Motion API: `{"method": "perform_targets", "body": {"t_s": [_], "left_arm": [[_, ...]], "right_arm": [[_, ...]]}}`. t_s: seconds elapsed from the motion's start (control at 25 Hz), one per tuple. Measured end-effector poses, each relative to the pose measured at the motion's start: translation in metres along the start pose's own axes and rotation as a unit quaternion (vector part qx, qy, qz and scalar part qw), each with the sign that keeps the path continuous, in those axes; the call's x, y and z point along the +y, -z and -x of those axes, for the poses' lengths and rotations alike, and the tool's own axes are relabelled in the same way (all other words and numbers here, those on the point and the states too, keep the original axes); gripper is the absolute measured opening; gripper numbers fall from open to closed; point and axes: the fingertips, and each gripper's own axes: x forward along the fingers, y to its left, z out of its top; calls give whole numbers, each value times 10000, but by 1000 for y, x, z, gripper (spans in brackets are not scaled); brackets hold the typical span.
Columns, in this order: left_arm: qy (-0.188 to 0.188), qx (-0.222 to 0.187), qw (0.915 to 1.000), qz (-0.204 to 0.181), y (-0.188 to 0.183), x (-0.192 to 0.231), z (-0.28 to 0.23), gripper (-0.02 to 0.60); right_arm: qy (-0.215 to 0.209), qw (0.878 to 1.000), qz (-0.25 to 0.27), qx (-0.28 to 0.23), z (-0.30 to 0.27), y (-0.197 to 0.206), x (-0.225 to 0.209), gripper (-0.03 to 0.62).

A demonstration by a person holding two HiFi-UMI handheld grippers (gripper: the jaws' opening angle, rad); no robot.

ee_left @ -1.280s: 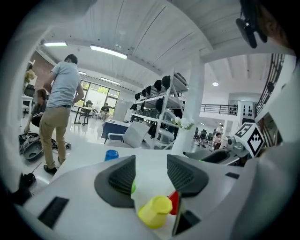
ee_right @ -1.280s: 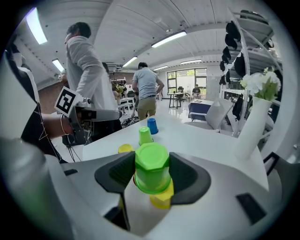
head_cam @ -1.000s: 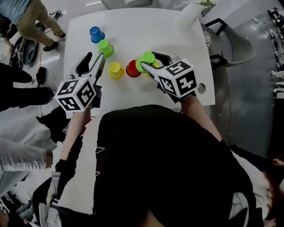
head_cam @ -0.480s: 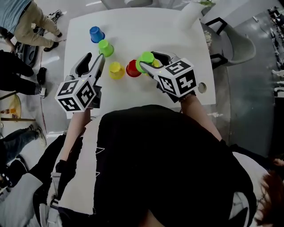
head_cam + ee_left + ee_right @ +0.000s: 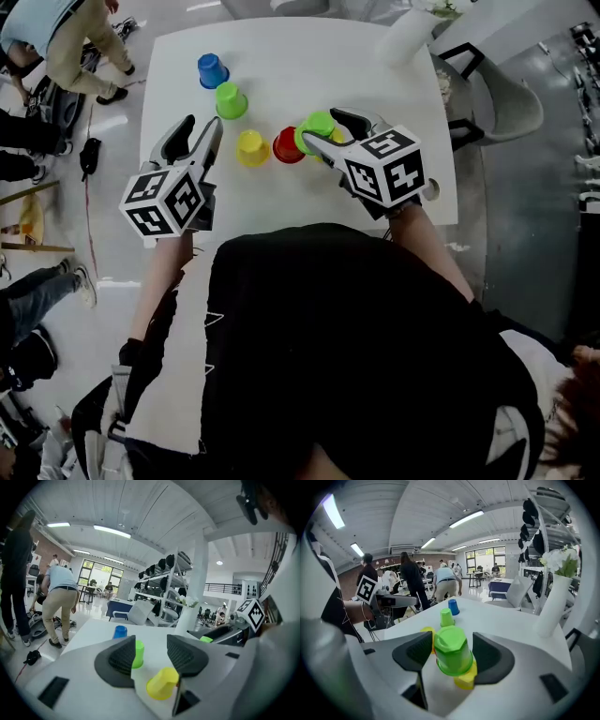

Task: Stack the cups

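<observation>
My right gripper (image 5: 450, 654) jaws are opening around the green cup (image 5: 451, 641), which sits on a yellow cup (image 5: 467, 679); my left gripper (image 5: 151, 656) jaws stand half apart, empty.

Open workshop hall: storage racks (image 5: 169, 588), strip lights (image 5: 111, 530), onlookers (image 5: 60, 597).

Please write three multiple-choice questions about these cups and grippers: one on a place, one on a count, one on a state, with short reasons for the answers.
1. The green cup between the right gripper's jaws sits on: A the red cup; B a yellow cup; C the bare table.
2. Green cups in all: A two; B three; C four.
3. The left gripper: A holds the blue cup; B is shut; C is open and empty.
Answers: B, yellow shows under it, while those jaws are opening; A, a second green cup stands apart, farther back; C, its jaws stand apart, gripping nothing.
</observation>
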Motion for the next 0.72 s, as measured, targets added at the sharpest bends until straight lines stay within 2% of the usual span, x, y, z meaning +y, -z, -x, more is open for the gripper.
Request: {"method": "perform_targets", "body": {"t_s": [0.16,0.28,0.48,0.72], "left_arm": [[40,59,10000,-13,3,3,-6,219],[69,154,9998,-74,7,7,-16,219],[67,420,9986,-298,19,23,-41,220],[185,926,9934,-648,45,38,-81,251]], "right_arm": [[-38,9989,-365,-290,9,-12,-3,275],[-138,9921,-893,-866,23,-33,-8,278],[-46,9648,-1853,-1864,63,-64,-37,278],[455,9350,-2683,-2275,104,-42,-85,268]]}}
